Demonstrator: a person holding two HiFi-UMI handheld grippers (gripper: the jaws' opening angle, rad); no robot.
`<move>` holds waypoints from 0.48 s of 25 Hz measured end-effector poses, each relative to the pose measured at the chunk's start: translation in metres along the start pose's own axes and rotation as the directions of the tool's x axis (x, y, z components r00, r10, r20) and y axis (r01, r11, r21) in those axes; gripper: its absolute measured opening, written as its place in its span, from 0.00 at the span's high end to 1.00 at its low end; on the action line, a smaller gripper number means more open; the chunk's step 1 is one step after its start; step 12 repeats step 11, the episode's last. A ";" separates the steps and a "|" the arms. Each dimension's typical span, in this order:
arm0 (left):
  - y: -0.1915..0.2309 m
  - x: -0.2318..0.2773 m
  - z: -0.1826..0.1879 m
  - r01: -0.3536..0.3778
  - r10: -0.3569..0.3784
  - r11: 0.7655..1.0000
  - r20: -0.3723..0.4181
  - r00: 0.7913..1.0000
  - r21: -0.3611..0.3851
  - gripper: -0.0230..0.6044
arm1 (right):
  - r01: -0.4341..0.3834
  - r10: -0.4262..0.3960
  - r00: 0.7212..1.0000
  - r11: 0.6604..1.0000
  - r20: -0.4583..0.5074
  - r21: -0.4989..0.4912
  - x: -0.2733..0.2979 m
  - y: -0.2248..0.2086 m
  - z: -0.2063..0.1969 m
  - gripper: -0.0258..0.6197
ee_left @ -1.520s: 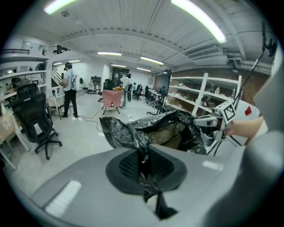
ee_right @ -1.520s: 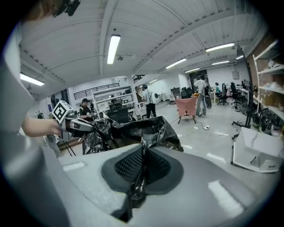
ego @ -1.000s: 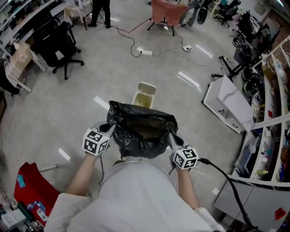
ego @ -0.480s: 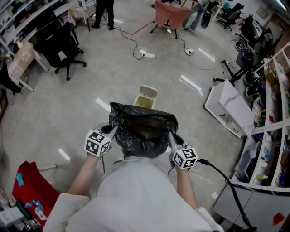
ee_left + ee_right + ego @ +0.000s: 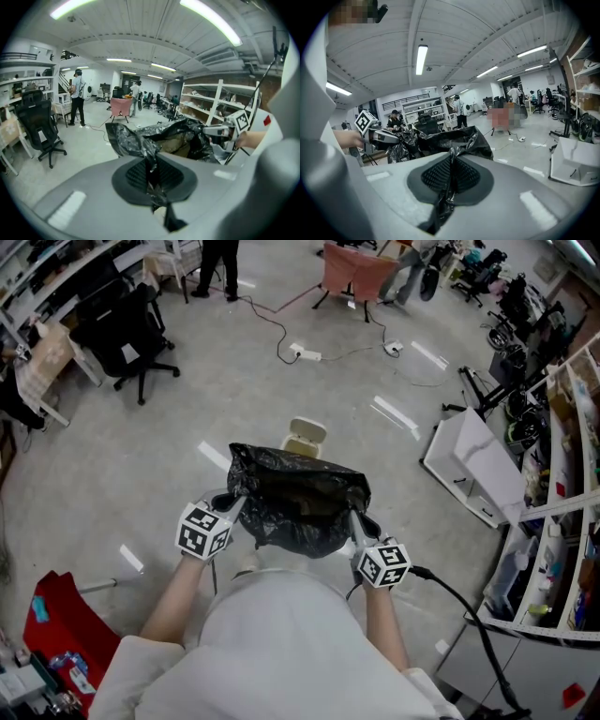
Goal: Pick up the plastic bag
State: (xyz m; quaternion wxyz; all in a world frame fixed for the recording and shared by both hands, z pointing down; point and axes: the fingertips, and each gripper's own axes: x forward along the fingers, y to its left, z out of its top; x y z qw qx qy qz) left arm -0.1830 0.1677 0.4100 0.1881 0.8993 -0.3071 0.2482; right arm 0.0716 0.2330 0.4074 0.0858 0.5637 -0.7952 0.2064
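Head view shows the plastic bag [image 5: 300, 507] hanging in the air close in front of your body, above the floor [image 5: 187, 418], with its mouth stretched wide between your hands. Your left claw [image 5: 232, 504] is clenched on the left side of the rim and your right claw [image 5: 354, 519] on the right side; each gripper view shows black film pinched between the pads. Holding two opposite sides probably prevents the mouth from collapsing. A small bin [image 5: 305, 435] stands on the floor just beyond the bag.
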 end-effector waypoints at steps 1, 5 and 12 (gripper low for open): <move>0.000 0.000 0.001 0.000 0.000 1.000 0.004 1.000 0.000 0.95 | 0.001 -0.001 1.000 1.000 0.002 0.000 0.000 0.000 0.001 0.96; 0.000 0.000 0.007 0.001 -0.001 1.000 0.015 1.000 0.007 0.95 | 0.006 -0.006 1.000 1.000 0.012 -0.001 -0.001 0.002 0.004 0.96; -0.005 -0.001 0.010 0.008 -0.008 1.000 0.023 1.000 0.017 0.95 | 0.016 -0.016 1.000 1.000 0.022 0.004 -0.005 0.001 0.006 0.96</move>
